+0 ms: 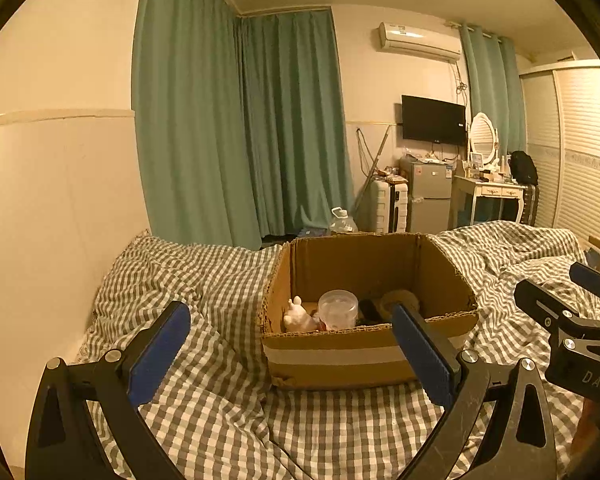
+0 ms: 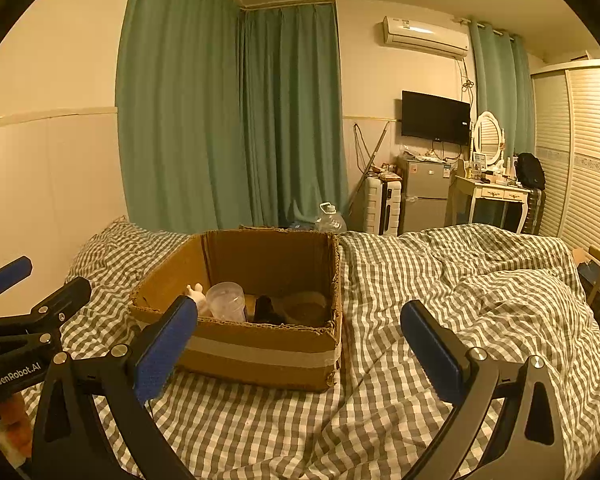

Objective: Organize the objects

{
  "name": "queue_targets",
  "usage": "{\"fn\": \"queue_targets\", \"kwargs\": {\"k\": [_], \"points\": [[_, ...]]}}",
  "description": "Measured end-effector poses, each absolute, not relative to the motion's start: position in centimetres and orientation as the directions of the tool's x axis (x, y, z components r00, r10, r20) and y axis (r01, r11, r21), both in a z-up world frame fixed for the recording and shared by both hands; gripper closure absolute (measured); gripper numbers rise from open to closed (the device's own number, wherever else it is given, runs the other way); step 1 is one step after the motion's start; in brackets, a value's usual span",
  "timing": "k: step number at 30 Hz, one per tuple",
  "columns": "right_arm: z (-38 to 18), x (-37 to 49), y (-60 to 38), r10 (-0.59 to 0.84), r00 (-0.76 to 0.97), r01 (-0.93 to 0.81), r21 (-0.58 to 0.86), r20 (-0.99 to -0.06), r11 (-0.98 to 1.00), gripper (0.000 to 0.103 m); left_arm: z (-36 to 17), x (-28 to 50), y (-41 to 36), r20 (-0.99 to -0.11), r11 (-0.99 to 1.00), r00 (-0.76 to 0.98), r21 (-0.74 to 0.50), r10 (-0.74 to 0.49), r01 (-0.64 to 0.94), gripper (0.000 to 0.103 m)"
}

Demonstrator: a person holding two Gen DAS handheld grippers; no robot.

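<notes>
An open cardboard box [image 1: 332, 356] [image 2: 260, 354] sits on the checked bedcover [image 1: 204, 412] [image 2: 440, 280]. Inside it are a small white figure [image 1: 298, 316] [image 2: 196, 292], a clear plastic jar [image 1: 337, 308] [image 2: 226, 302], a dark object [image 1: 370, 310] [image 2: 266, 308] and a brownish round thing [image 1: 402, 298] [image 2: 306, 304]. My left gripper [image 1: 292, 350] is open and empty in front of the box. My right gripper [image 2: 300, 340] is open and empty, just right of the box front. Each gripper shows at the edge of the other's view.
Green curtains [image 1: 236, 128] hang behind the bed. A water bottle [image 1: 342, 220], a white suitcase [image 1: 388, 206], a small fridge [image 1: 428, 200], a dressing table [image 1: 488, 194] and a wardrobe [image 1: 580, 152] stand across the room. A wall [image 1: 52, 200] runs along the left.
</notes>
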State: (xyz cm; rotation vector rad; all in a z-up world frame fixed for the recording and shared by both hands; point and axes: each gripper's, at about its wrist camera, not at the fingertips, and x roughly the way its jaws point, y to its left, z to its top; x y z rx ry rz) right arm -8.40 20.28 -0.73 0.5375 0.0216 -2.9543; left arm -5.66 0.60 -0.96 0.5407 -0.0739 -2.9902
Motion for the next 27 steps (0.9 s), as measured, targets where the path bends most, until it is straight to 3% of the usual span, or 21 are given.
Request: {"fn": "queue_targets", "kwargs": {"k": [27], "points": [[-0.88, -8.34, 20.19, -0.123, -0.923, 0.131, 0.002, -0.364, -0.991, 0.001, -0.7, -5.79, 0.41, -0.349, -0.992, -0.929, 0.057, -0.122, 0.109, 0.0]]}}
